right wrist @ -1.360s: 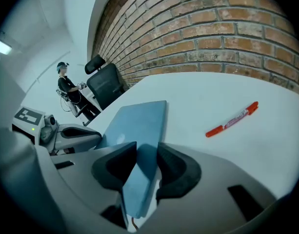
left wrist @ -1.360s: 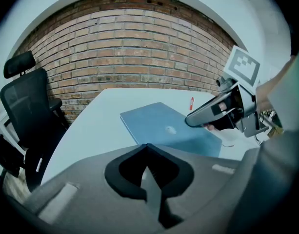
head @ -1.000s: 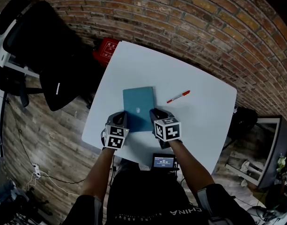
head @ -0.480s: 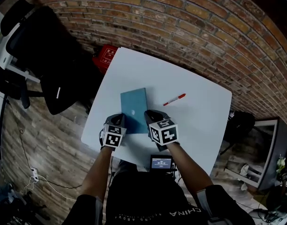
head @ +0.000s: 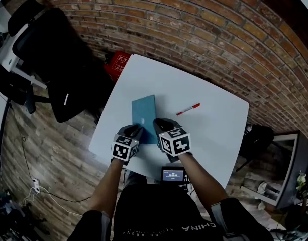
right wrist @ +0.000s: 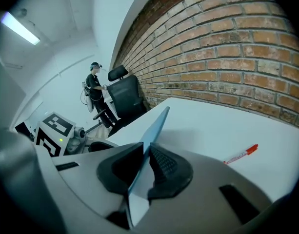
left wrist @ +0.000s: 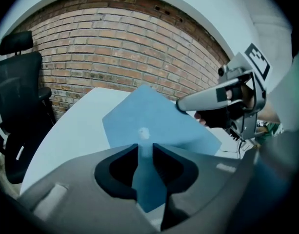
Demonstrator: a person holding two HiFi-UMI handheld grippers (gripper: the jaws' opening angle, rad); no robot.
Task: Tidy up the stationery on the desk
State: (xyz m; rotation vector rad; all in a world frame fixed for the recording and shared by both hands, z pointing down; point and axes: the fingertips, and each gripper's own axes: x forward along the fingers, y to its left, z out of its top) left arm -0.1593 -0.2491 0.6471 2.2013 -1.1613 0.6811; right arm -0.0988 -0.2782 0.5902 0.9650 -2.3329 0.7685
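A thin blue notebook [head: 143, 110] is on the white table [head: 214, 129]. My right gripper [head: 158, 123] is shut on its near right edge; in the right gripper view the notebook [right wrist: 156, 126] stands edge-on, pinched between the pads of that gripper [right wrist: 144, 152] and tilted up off the table. My left gripper [head: 136, 129] is at the near left corner. Its jaws have just been opening, and the notebook [left wrist: 149, 121] shows face-on through the gap of the left gripper [left wrist: 145, 152], untouched by the pads. A red pen [head: 188, 109] lies to the right, also seen as the pen [right wrist: 242, 154].
A black office chair [head: 48, 59] and a red box [head: 116, 59] are on the floor left of the table. A small lit screen [head: 175, 174] sits at the table's near edge. A brick wall runs behind. A person [right wrist: 95, 89] stands far off.
The right gripper has closed on the notebook's right edge and raised it, so the notebook now looks narrower and tilted. The left gripper has shifted right and up at the near corner.
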